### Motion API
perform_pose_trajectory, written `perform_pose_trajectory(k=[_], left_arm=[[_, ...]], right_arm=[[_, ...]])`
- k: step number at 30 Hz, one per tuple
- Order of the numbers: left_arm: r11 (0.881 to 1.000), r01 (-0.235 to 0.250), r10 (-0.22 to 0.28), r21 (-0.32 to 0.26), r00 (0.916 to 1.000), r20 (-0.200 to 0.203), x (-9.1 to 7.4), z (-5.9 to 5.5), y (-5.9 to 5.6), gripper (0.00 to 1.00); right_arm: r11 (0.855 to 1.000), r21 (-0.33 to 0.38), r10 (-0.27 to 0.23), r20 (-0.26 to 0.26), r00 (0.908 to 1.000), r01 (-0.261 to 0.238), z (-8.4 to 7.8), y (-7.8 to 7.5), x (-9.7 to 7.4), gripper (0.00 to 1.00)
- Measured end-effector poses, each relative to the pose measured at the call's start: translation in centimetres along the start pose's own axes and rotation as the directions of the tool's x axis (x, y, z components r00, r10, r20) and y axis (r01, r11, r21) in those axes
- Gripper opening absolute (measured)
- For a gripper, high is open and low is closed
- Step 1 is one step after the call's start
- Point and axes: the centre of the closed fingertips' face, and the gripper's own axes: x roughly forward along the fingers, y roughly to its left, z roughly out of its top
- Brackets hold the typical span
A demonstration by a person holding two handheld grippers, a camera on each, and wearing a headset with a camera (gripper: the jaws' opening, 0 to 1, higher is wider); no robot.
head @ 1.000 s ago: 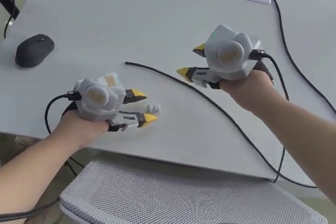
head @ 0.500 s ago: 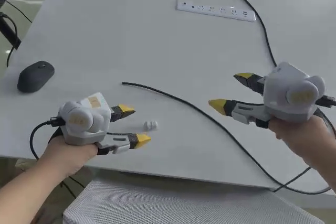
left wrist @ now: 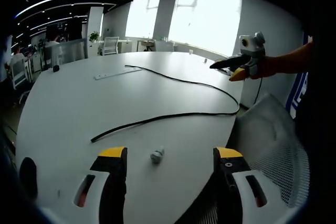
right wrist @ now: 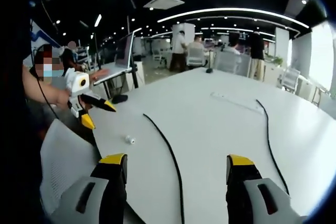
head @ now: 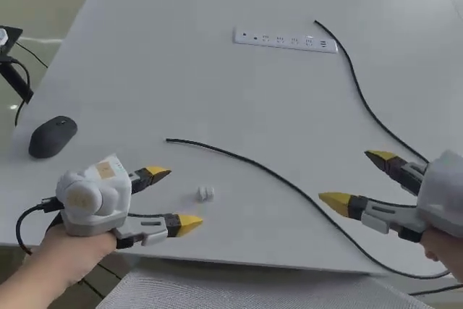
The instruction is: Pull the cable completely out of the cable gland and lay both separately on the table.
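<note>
Tabletop [head: 181, 70] pale grey, mostly bare. The cable gland [head: 206, 193], a small white piece, lies on its own near the front edge. The cable [head: 275, 176], thin and black, lies apart from it: its free end sits up and left of the gland, and its long axis runs diagonally down and right, off toward the front edge. There is clear tabletop between gland and cable, and nothing is threaded through the gland as far as can be made out at this size. The left gripper [head: 177, 197] hovers just left of the gland with its jaws spread wide and nothing between them. In the left gripper view the gland sits straight ahead, between the two yellow tips and a little beyond them. The right gripper [head: 353, 177] is held over the right-hand stretch of the cable, jaws likewise wide and empty, well apart from the gland. A power strip [head: 285, 40] lies at the far side with a second cable [head: 358, 92] curving away from it, and a mouse [head: 52, 136] sits far left. Judgement: the task reads as done, both parts lying separate. If the gland needed another touch, the left gripper is much the nearer, with a short straight reach; the cable would fall to the right gripper.
</note>
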Motion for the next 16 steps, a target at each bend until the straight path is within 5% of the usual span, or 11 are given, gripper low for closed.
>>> perform_pose_trajectory(k=[6,16], left_arm=[[1.0,-0.007,0.007,-0.007,0.9999,0.012,-0.8,-0.1,-0.3,0.75],[1.0,-0.001,0.0,-0.019,0.9994,-0.036,-1.6,-1.6,-0.8,0.86]], right_arm=[[0.998,0.055,0.021,0.023,0.9995,-0.023,-1.8,1.3,-1.2,0.89],[0.994,0.081,0.077,0.004,0.9971,-0.077,-4.3,2.5,-1.8,0.99]])
